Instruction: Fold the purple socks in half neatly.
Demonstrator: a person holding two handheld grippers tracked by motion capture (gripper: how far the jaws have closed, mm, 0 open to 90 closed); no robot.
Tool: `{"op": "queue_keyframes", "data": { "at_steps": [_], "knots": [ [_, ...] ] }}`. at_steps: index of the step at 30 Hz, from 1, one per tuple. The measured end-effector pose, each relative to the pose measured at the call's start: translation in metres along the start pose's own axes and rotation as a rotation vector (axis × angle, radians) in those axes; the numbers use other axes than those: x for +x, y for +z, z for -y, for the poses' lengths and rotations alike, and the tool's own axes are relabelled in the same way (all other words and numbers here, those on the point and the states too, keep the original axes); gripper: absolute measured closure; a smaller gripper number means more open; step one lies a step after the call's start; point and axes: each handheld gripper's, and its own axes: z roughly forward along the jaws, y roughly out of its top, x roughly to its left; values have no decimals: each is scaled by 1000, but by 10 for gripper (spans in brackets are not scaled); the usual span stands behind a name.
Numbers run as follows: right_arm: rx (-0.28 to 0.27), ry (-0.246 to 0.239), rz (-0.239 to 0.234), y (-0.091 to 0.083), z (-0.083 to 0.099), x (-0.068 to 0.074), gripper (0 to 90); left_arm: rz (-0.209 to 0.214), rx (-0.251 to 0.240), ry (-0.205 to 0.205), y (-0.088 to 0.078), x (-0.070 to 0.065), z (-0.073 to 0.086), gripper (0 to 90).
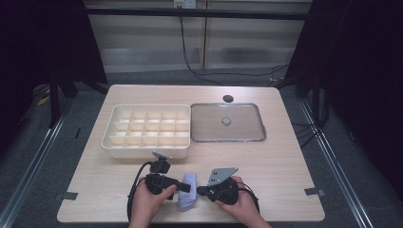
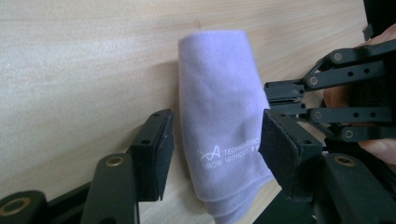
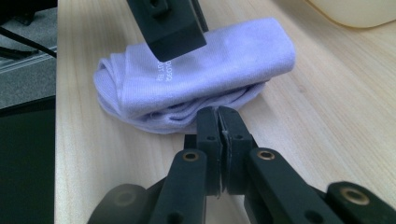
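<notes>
Folded lilac cloth (image 1: 188,191) lies on the counter (image 1: 280,156) near its front edge, between the two grippers. In the high view its long axis runs roughly front to back across the counter, tilted a little, with the far end narrow and smoothly rounded and the near end wider, where the loose layered edges show. White printed lettering sits on the upper face toward the near end, seen in the left gripper view (image 2: 219,135). Left gripper (image 1: 186,186) comes in from the cloth's left; its jaws stand apart, one on each side of the cloth, and I cannot tell whether either pad touches the fabric. Right gripper (image 1: 200,191) comes in from the cloth's right, held by the right hand (image 1: 240,202); in the right gripper view (image 3: 219,122) its jaws are pressed together, tips at the cloth's lower folded edge, and whether a layer is pinched between them cannot be told. Left hand (image 1: 149,202) holds the other gripper. Behind the cloth, toward the far side, stands a cream divided tray (image 1: 110,137), well apart from the cloth; just beside the tray on its right lies a flat clear lid (image 1: 199,135) with a small central knob. A dark round grommet (image 1: 228,98) sits beyond the lid.
</notes>
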Motion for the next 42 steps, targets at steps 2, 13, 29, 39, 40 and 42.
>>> {"op": "queue_keyframes", "data": {
  "at_steps": [2,13,29,39,40,42],
  "knots": [
    [1,-1,4,0,0,1,879,3,5,-7,2,0,1,443],
    [-3,2,-4,0,1,2,879,40,0,-37,12,0,3,454],
    [-9,-1,6,0,1,3,879,43,-13,-31,16,-6,-2,629],
    [-12,-1,9,0,2,4,851,24,9,-14,13,-8,-7,742],
    [-8,-7,15,0,1,4,838,28,8,-22,13,-8,-7,743],
    [-10,-12,19,-1,2,3,808,13,8,-16,10,-7,-8,745]
  ]
}}
